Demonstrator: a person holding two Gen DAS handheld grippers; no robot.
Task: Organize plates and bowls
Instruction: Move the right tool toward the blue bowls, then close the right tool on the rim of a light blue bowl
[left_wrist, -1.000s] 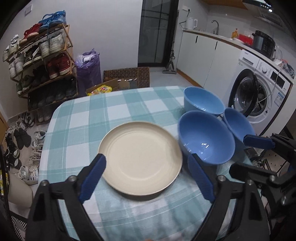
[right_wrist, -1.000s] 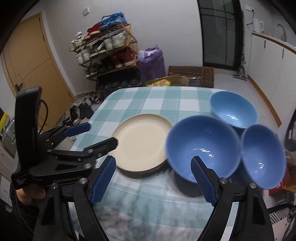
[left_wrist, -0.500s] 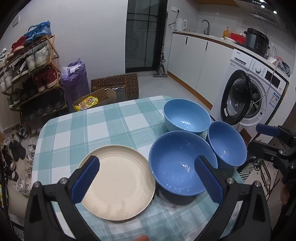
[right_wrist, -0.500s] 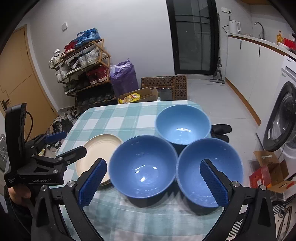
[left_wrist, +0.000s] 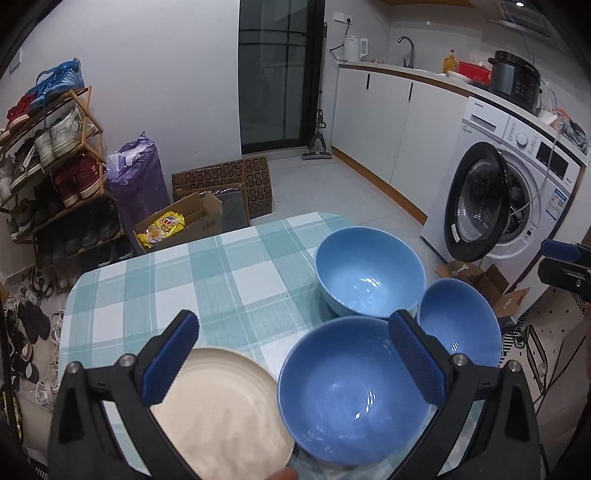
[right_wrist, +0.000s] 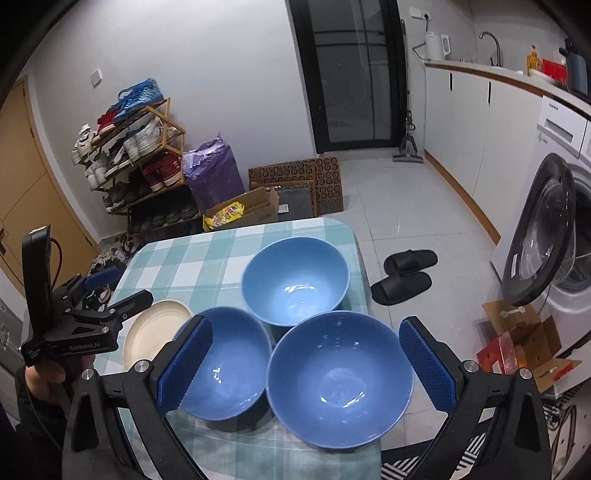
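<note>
A washing machine (left_wrist: 513, 192) with its round door swung open stands to the right of the worktop (left_wrist: 207, 284), which wears a teal-and-white checked cloth, and a shoe rack (left_wrist: 48, 166) crowded with trainers stands against the wall on the left. On the cloth sit three blue bowls in a tight cluster at the right end: the far bowl (left_wrist: 369, 271) near the back edge, the middle bowl (left_wrist: 351, 384) in front of it and to the left, and the right-hand bowl (left_wrist: 460, 321) by the cloth's right edge, its rim just beside those of the other two. A cream plate (left_wrist: 225, 417) lies flat to the left of the middle bowl, its rim close against that bowl's side. The left hand-held gripper (left_wrist: 291, 363) hangs over the plate and the middle bowl with its blue pads spread wide and nothing between them. The right hand-held gripper (right_wrist: 306, 365) is likewise wide open and holds nothing, its pads framing the two nearer bowls from above. A pair of black slippers (right_wrist: 404, 275) lies on the tiled floor just past the worktop's right side, and a cardboard box with a yellow snack bag (left_wrist: 162, 229) sits on the floor beyond the far edge.
</note>
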